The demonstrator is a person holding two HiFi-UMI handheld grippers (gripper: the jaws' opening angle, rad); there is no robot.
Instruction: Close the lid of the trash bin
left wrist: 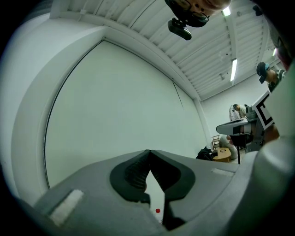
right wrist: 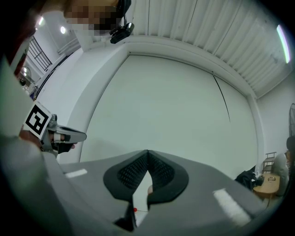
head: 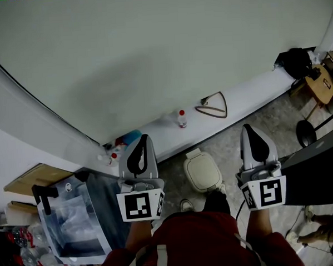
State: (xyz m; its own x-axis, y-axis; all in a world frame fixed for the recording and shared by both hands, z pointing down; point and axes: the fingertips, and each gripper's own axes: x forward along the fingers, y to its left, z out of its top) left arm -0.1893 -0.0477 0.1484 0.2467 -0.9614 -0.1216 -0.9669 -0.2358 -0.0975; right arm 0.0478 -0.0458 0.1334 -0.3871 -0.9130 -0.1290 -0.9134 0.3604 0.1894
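Observation:
The trash bin (head: 202,171) is a small cream one on the floor by the wall ledge, between my two grippers and below them. From above, its lid looks to lie flat on top. My left gripper (head: 144,138) is held level to the left of the bin, with its jaws shut tip to tip (left wrist: 149,151) and nothing between them. My right gripper (head: 247,127) is held level to the right of the bin, also shut and empty (right wrist: 147,151). Both point at the pale wall, and neither touches the bin.
A white ledge (head: 248,95) runs along the wall and carries a red-capped bottle (head: 181,118), a brown triangular hanger (head: 212,105) and a blue object (head: 131,137). A clear plastic box (head: 76,223) stands at the left. A black bag (head: 294,62) and a wooden stool (head: 321,84) are at the far right.

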